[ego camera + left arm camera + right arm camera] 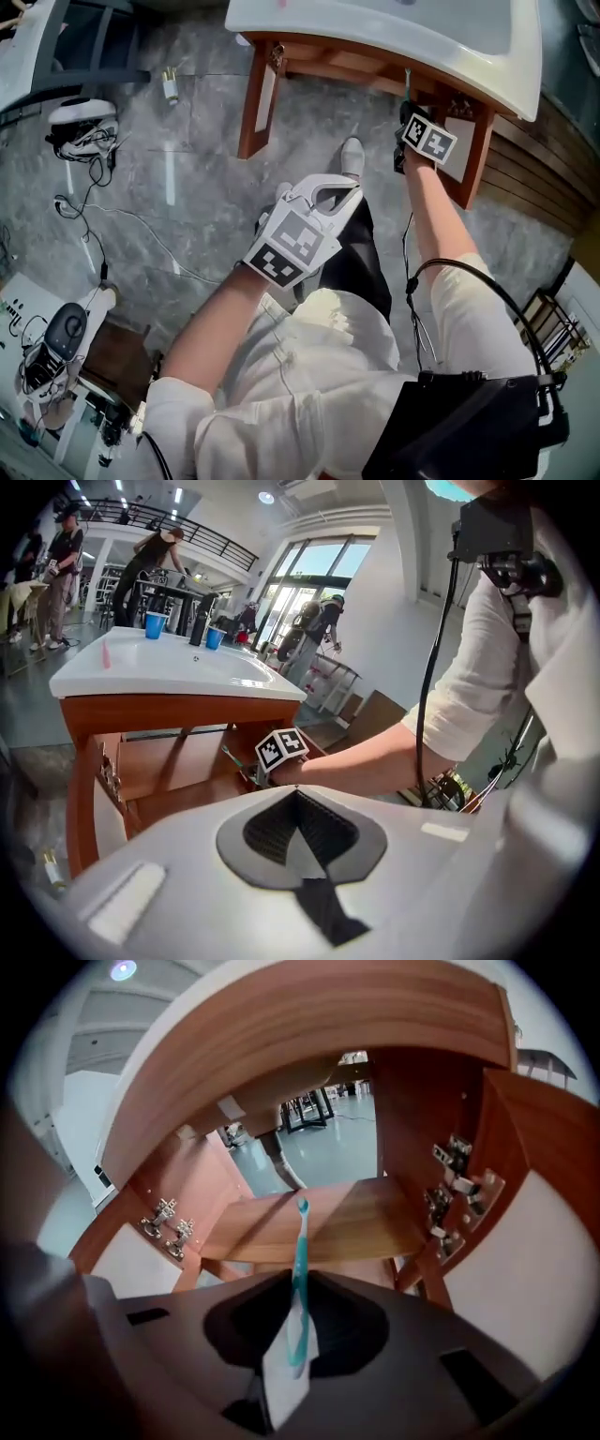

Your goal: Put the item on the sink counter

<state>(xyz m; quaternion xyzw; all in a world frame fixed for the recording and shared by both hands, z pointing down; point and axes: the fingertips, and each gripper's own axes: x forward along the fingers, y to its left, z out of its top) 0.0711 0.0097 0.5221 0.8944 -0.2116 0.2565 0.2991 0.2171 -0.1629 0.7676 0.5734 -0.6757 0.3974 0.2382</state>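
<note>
Beneath the sink (394, 33), right claw (298, 1290) grips a slim teal toothbrush (302, 1241) (pointing outward); left claw (296, 799) clenched.

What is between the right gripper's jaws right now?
A teal toothbrush, clamped by the right gripper, its head pointing toward the wooden shelf. The right gripper view shows it.

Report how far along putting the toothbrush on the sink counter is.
Done: the teal toothbrush is clamped in the right gripper. In hand: it is low, pointing at the wooden shelf under the basin. Left: raise it and lay it on the white sink counter. The left gripper is shut, empty.
</note>
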